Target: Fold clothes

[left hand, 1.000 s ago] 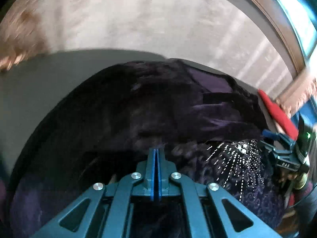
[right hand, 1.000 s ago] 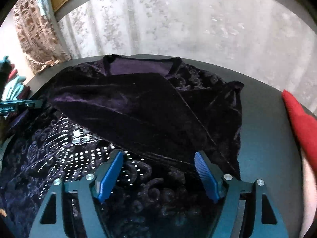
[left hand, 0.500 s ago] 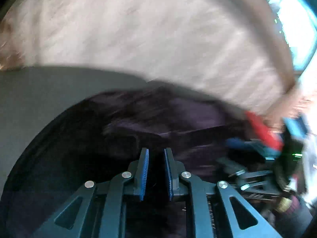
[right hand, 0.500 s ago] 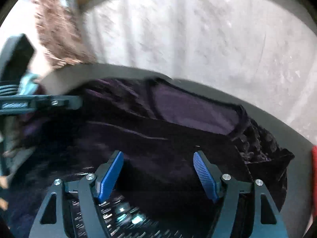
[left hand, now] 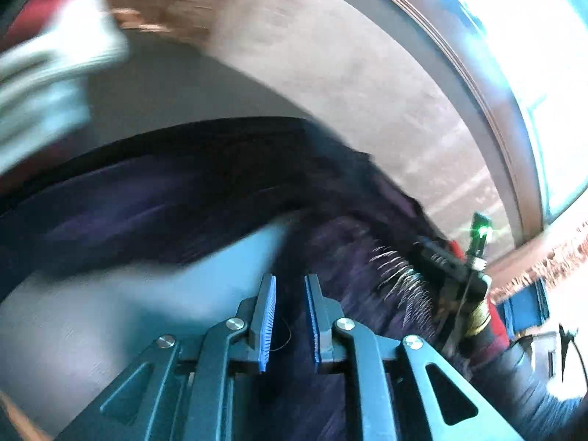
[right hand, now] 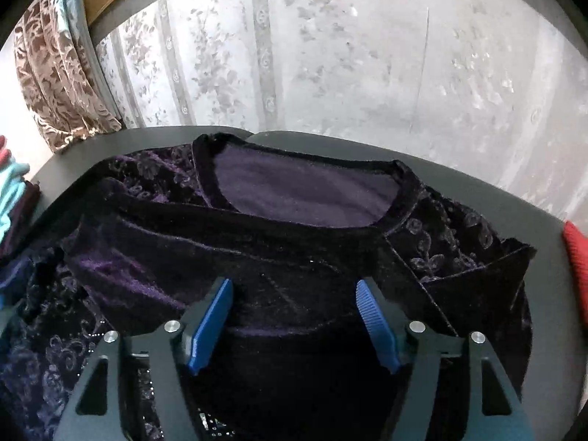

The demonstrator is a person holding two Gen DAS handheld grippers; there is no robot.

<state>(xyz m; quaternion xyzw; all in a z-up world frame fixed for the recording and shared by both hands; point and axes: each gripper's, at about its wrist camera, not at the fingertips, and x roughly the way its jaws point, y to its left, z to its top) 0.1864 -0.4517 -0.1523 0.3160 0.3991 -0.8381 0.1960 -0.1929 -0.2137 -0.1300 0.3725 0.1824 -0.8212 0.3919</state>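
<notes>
A dark purple velvet top [right hand: 301,250] lies on the grey table [right hand: 459,180], neckline [right hand: 294,187] at the far side and one sleeve folded across the chest. My right gripper [right hand: 294,294] hovers just above the folded part. It is open wide, its jaws are closing a little, and nothing is between the pads. The left wrist view is blurred. There my left gripper [left hand: 290,286] sits at the garment's [left hand: 183,191] lower edge beside bare table [left hand: 110,312]. Its jaws are opening, narrowly apart, pressing on nothing. The right gripper's body [left hand: 452,264] shows at that view's right.
A red cloth [right hand: 575,253] lies at the table's right edge. A stack of turquoise and red clothes [right hand: 14,183] sits at the left. A brown patterned curtain [right hand: 58,84] and a pale lace curtain [right hand: 330,55] hang behind. A blurred pale pile [left hand: 47,73] shows far left.
My left gripper was shut over the garment. It has parted its jaws and swung sideways to the fabric's edge. My right gripper moved up toward the neckline, then held still.
</notes>
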